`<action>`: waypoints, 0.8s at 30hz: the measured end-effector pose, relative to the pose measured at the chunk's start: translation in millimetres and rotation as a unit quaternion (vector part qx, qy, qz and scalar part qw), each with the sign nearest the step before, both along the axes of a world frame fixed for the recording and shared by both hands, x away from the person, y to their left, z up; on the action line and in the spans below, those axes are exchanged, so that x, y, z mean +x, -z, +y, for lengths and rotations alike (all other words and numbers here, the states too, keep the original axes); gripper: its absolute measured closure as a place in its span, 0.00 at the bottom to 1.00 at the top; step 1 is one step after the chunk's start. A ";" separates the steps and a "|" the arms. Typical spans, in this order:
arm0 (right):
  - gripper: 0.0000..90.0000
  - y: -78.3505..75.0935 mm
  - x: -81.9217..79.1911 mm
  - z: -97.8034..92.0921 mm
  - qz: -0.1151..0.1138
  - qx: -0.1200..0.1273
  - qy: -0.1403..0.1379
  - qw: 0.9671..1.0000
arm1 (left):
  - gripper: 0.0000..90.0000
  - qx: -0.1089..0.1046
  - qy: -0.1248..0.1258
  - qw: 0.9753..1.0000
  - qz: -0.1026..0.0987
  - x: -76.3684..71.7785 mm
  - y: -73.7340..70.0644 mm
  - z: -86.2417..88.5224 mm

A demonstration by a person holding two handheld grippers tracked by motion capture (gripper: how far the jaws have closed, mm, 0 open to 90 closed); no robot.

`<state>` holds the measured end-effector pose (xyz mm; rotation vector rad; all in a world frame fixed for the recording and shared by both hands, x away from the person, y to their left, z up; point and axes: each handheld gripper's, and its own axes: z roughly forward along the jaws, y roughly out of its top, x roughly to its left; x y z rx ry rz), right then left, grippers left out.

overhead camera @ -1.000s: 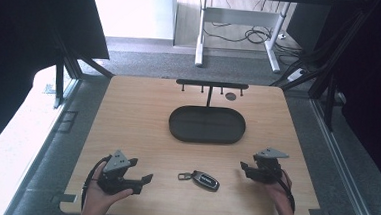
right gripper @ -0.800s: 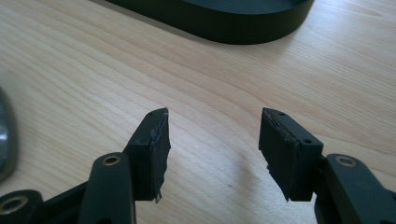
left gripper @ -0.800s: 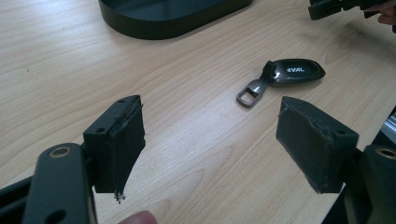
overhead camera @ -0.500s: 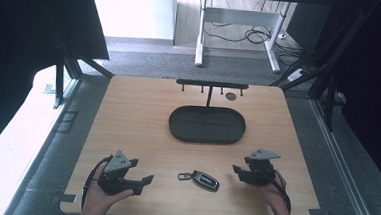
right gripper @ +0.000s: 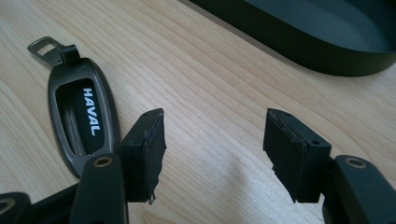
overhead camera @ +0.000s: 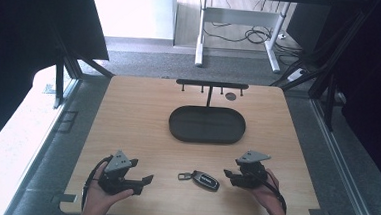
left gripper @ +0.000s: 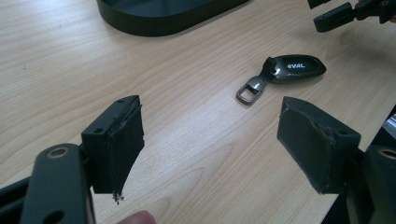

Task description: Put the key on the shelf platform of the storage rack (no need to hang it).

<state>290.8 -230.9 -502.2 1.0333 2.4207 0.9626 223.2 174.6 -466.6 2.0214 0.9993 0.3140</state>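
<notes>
Dark grey oval car key fob (overhead camera: 206, 180) with metal loop lies on the pale wooden worktop (overhead camera: 143, 114), long axis left-right, between both tools. Right tool (overhead camera: 229, 175), nearer, and left tool (overhead camera: 144, 182) gape wide, empty.

floor (overhead camera: 146, 59): grey carpet | white desk frame (overhead camera: 238, 35), cables beneath | bright daylight at left
</notes>
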 end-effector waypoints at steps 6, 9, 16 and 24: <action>0.43 -0.7 -1.0 1.2 -0.001 0.002 -0.006 1.000 | 0.26 0.002 0.002 1.000 0.002 0.4 0.9 -1.6; 0.44 -2.3 -1.8 2.5 0.001 0.004 -0.011 1.000 | 0.26 0.001 0.002 1.000 0.002 0.6 1.1 -1.3; 0.43 -6.9 -3.2 11.0 0.012 0.012 -0.020 1.000 | 0.26 0.001 -0.001 1.000 0.003 1.0 1.3 -0.1; 0.43 -10.1 0.9 22.1 0.032 0.006 -0.034 0.999 | 0.26 -0.002 -0.007 1.000 -0.001 0.5 -1.2 4.4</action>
